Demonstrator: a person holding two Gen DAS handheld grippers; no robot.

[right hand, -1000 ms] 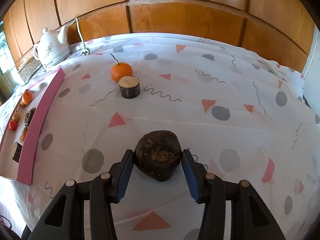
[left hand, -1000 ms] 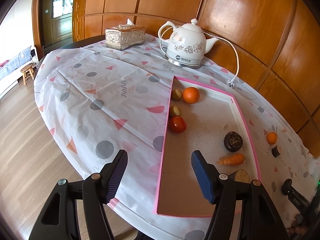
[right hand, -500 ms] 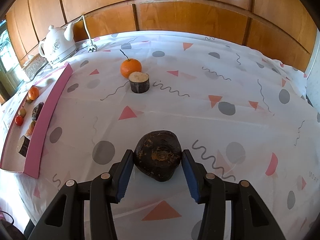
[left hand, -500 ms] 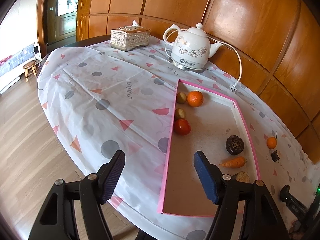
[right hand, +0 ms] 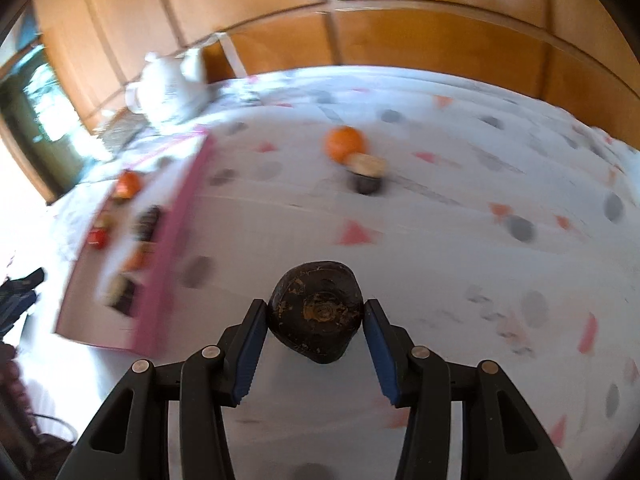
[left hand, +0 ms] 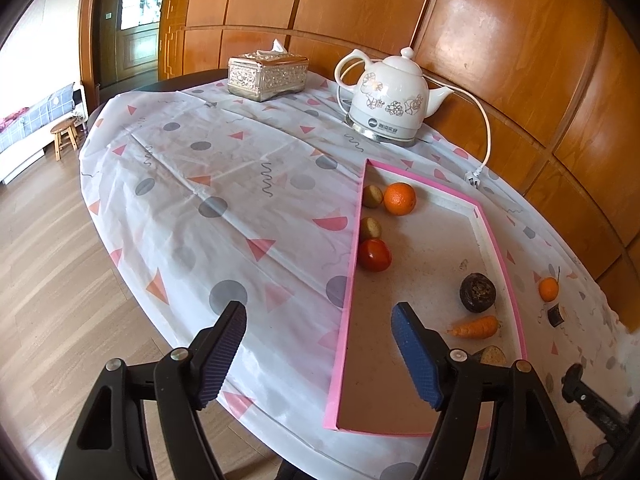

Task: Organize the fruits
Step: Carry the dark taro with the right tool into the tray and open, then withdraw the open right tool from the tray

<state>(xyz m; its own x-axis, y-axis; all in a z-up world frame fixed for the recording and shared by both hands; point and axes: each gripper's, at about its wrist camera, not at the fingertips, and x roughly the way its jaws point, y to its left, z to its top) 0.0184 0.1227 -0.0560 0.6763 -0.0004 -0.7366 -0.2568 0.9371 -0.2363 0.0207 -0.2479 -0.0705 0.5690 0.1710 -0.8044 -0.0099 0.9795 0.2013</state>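
Low in the right wrist frame, the right tongs (right hand: 315,322) clamp a dark, round, rough-skinned fruit (right hand: 316,314) by its flanks; it looks firm and light. Lower centre of the left view, the left tongs (left hand: 318,354) are opening, empty, beside the pink-rimmed tray (left hand: 347,308).

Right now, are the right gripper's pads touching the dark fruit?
Touching. The right wrist view shows both blue pads pressed against the dark fruit's sides, no gap; right gripper shut on it.
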